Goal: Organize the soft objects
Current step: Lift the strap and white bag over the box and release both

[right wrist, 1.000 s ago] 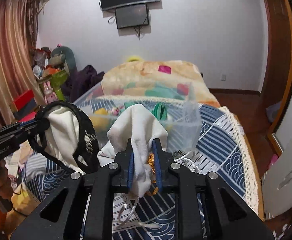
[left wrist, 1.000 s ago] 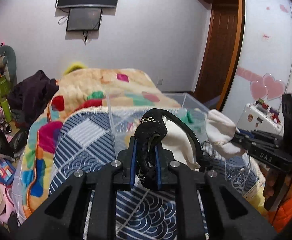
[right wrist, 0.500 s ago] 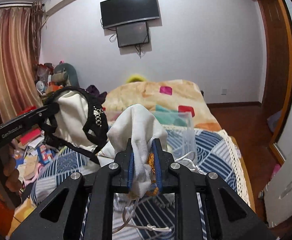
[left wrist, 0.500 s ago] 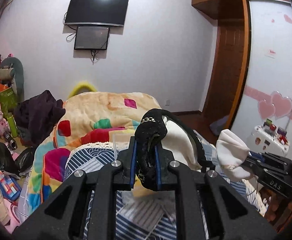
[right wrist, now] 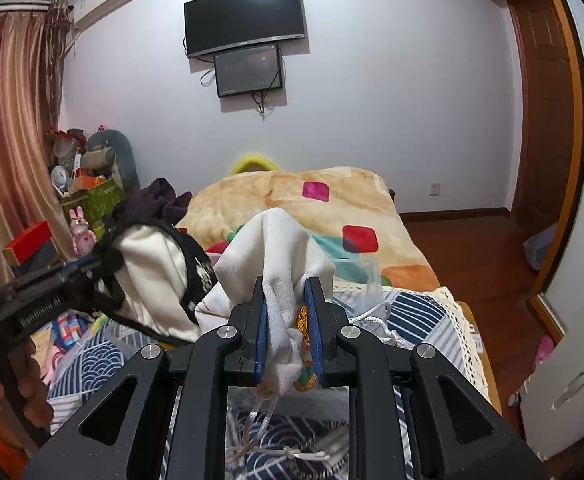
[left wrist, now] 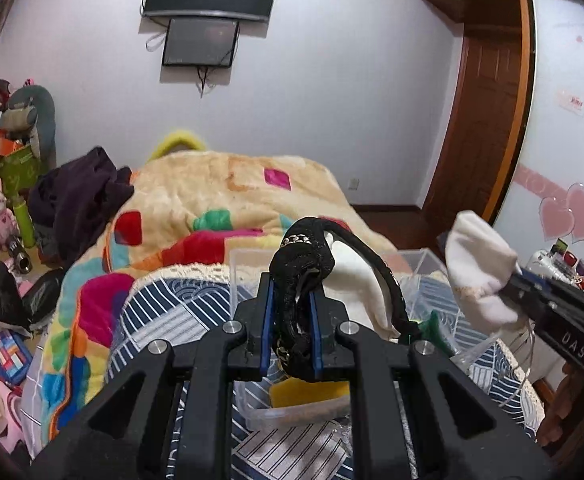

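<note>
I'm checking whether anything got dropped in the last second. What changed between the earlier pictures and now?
Nothing was let go. Both grippers rose off the clear bin, then eased slightly back down over it. The left gripper stays clamped on the black strap; the right gripper on the white cloth.

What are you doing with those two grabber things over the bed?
A person is sorting soft things with a hand-held gripper in each hand. The left hand-held gripper is shut on a black strap with cream cloth hanging from it. The right hand-held gripper is shut on a white cloth pouch. Both are held up in the air above a clear plastic bin that sits on the blue patterned bedspread. Nothing has been dropped in yet.
</note>
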Demonstrator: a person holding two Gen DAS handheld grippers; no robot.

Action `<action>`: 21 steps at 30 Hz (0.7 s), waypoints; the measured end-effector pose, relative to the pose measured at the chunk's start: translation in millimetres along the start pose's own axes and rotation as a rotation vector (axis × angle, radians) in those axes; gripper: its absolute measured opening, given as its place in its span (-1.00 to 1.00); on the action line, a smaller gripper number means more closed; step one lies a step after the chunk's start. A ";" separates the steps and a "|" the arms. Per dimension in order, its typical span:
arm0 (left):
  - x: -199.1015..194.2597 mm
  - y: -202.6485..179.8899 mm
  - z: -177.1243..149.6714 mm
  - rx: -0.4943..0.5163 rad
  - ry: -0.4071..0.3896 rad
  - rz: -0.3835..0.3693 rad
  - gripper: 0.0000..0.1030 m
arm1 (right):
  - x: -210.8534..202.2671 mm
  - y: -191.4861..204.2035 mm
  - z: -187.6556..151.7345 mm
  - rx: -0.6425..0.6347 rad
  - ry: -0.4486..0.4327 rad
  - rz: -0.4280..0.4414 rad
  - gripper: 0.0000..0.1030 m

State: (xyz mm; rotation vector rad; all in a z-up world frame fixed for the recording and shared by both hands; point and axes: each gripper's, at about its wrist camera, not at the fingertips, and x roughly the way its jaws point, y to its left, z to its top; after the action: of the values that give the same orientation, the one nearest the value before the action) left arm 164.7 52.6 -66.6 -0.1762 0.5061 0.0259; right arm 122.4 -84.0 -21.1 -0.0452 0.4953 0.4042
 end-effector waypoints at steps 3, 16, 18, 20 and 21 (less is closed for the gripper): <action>15.7 -2.2 -3.7 0.005 0.040 0.001 -0.71 | 11.7 3.5 2.5 -0.011 0.019 -0.005 -0.69; 49.1 -8.6 -14.3 0.065 0.145 0.007 -0.63 | 59.1 15.2 -9.8 -0.096 0.176 -0.045 -0.69; 49.9 -9.5 -13.7 0.075 0.152 -0.001 -0.59 | 59.4 13.4 -11.4 -0.093 0.190 -0.044 -0.67; 49.5 -10.7 -13.6 0.087 0.157 0.001 -0.50 | 59.9 10.2 -11.0 -0.088 0.198 -0.040 -0.66; 49.5 -11.4 -13.5 0.090 0.158 -0.002 -0.46 | 59.4 9.4 -11.1 -0.088 0.202 -0.040 -0.66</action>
State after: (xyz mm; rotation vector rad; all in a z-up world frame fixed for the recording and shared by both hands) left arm 202.3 38.1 -100.3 -0.0910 0.6636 -0.0126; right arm 161.3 -55.1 -58.3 -0.1815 0.6743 0.3841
